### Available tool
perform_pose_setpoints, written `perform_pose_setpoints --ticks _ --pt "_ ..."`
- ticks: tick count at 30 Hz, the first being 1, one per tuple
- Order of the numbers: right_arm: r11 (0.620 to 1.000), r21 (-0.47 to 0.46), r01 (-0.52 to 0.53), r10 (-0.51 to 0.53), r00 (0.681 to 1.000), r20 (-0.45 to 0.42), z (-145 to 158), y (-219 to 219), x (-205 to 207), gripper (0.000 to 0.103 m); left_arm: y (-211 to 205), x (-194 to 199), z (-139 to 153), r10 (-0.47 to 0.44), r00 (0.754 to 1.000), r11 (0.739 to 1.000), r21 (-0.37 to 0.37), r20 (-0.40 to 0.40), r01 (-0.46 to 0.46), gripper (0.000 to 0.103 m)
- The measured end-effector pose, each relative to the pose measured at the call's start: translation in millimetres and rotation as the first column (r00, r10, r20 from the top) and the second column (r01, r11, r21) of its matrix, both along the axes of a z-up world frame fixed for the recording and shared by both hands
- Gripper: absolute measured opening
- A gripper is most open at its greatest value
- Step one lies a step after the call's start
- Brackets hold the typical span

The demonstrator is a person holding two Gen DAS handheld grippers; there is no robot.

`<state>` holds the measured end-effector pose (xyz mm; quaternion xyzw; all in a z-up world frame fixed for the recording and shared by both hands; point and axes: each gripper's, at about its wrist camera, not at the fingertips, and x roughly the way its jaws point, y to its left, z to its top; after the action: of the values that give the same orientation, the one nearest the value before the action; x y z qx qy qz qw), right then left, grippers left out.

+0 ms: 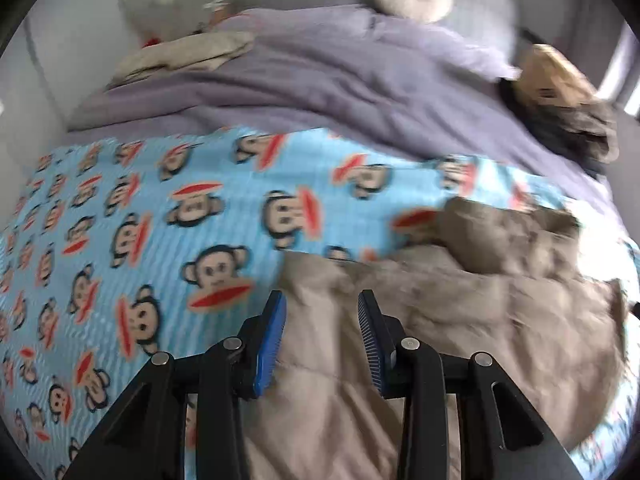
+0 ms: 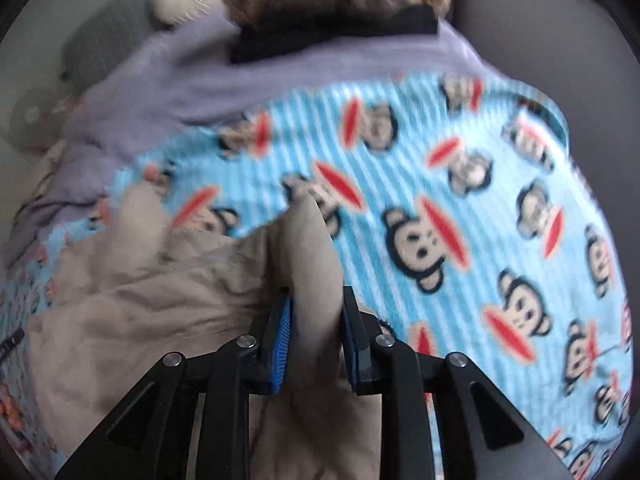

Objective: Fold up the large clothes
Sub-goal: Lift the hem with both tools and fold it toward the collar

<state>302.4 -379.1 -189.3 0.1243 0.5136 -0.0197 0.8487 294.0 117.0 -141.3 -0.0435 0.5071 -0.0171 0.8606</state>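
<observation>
Left wrist view: the left gripper (image 1: 322, 304) tilts steeply down over a beige quilted garment (image 1: 420, 340) lying on a blue monkey-print blanket (image 1: 140, 208); fabric runs between its blue pads, but whether they pinch it I cannot tell. The right wrist view alone shows the right gripper (image 2: 316, 300) clenched on a raised fold of the garment (image 2: 308, 248). Bare blanket lies beside the garment's edge; a purple duvet (image 1: 320, 80) bounds the far side.

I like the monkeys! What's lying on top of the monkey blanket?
A crumpled beige garment lies on the blue monkey blanket, and the purple duvet overlaps its far edge. The blanket's monkeys beneath them are hidden.
</observation>
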Motion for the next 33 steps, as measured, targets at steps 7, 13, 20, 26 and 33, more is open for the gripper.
perform_pose_setpoints --ticks 7,13,20,26,33 --pt "0.941 0.169 -0.293 0.302 0.953 -0.024 -28 84 11 0.025 -63 10 -42 -0.093 0.995 0.996 -0.011 -0.036 0.093 0.039" --pt "0.971 0.005 -0.238 0.238 0.97 -0.05 -63 73 32 0.021 -40 33 -95 0.075 0.995 0.997 -0.005 -0.063 -0.075 0.039" --pt "0.998 0.027 0.051 -0.049 0.994 -0.094 -99 -17 35 0.021 -33 55 -116 0.09 0.994 0.995 0.05 -0.055 -0.087 0.039" --pt "0.998 0.004 0.066 -0.066 0.993 -0.094 -124 -15 50 0.021 -39 73 -129 0.103 0.993 0.991 0.086 -0.059 -0.098 0.039" --pt "0.997 -0.005 0.077 -0.077 0.989 -0.128 -103 -16 58 0.025 -13 76 -98 0.148 0.986 0.988 0.059 -0.08 -0.144 0.039"
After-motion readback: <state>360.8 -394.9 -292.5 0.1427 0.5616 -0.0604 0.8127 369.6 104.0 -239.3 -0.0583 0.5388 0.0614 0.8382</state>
